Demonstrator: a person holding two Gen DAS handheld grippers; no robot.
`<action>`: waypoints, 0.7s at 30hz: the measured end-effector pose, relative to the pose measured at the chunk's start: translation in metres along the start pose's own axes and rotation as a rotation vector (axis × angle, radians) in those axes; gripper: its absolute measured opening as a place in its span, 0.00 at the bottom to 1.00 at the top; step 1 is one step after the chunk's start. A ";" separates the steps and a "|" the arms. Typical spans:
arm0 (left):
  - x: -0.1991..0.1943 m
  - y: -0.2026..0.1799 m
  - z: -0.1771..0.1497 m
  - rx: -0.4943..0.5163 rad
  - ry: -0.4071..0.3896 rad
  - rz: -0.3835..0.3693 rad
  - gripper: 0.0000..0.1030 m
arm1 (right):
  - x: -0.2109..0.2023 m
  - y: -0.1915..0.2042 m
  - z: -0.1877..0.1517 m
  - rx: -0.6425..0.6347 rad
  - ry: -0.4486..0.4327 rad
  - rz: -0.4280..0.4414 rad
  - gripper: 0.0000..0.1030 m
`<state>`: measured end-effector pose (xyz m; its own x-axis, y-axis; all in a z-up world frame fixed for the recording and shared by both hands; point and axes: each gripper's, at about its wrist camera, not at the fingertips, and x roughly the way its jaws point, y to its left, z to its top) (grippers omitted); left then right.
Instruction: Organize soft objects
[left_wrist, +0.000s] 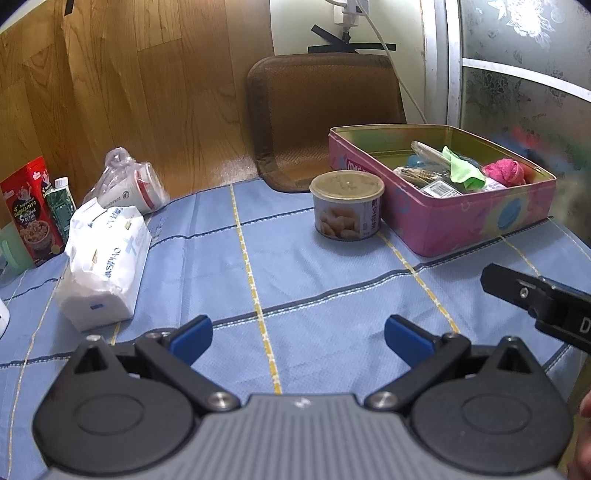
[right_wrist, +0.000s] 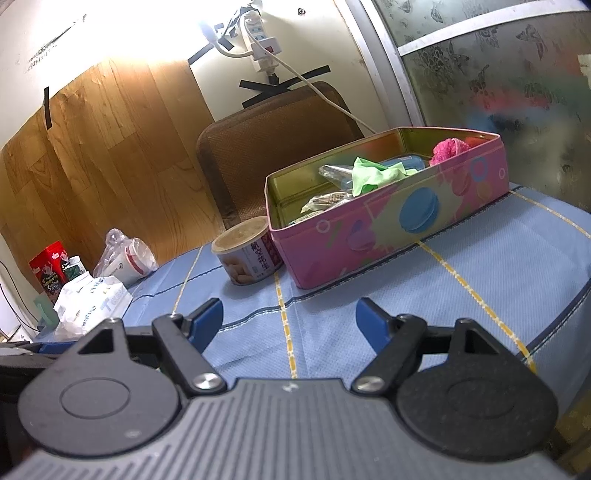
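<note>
The soft objects are seen gathered in the pink tin (left_wrist: 480, 225) at about 2 o'clock in the left wrist view: a pink fuzzy ball (left_wrist: 504, 171) near its far right corner and a green cloth (left_wrist: 463, 170) just beside it, lying among wrapped packets. A round peanut can (left_wrist: 346, 205) is set just beside the tin's near left corner, at 12 o'clock. A soft tissue pack (left_wrist: 105, 266) is left outside the tin at 9 o'clock, with a bagged cup (left_wrist: 131, 184) behind it. The left gripper (left_wrist: 297, 341) is held above the blue tablecloth (left_wrist: 332, 273) with jaws spread wide and nothing between them; the right gripper (right_wrist: 290, 323) is likewise wide open and empty. If the tissue pack is to be taken next, its loose wrapper could be pinched alone and slip, and a reach toward the tin could knock the can over.
</note>
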<state>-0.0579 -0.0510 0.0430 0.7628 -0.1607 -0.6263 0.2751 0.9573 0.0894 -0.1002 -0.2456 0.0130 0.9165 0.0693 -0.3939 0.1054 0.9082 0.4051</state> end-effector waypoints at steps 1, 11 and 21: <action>0.000 0.000 0.000 -0.001 0.001 0.000 1.00 | 0.000 0.000 0.000 0.001 0.001 0.000 0.79; -0.002 0.004 0.000 -0.017 0.000 0.000 1.00 | 0.001 -0.002 0.001 -0.007 0.007 0.013 0.79; -0.003 0.006 0.001 -0.018 -0.003 0.001 1.00 | 0.001 -0.001 0.001 -0.014 0.011 0.024 0.79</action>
<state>-0.0578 -0.0452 0.0459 0.7649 -0.1604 -0.6239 0.2639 0.9615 0.0762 -0.0989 -0.2472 0.0127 0.9146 0.0954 -0.3930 0.0780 0.9119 0.4030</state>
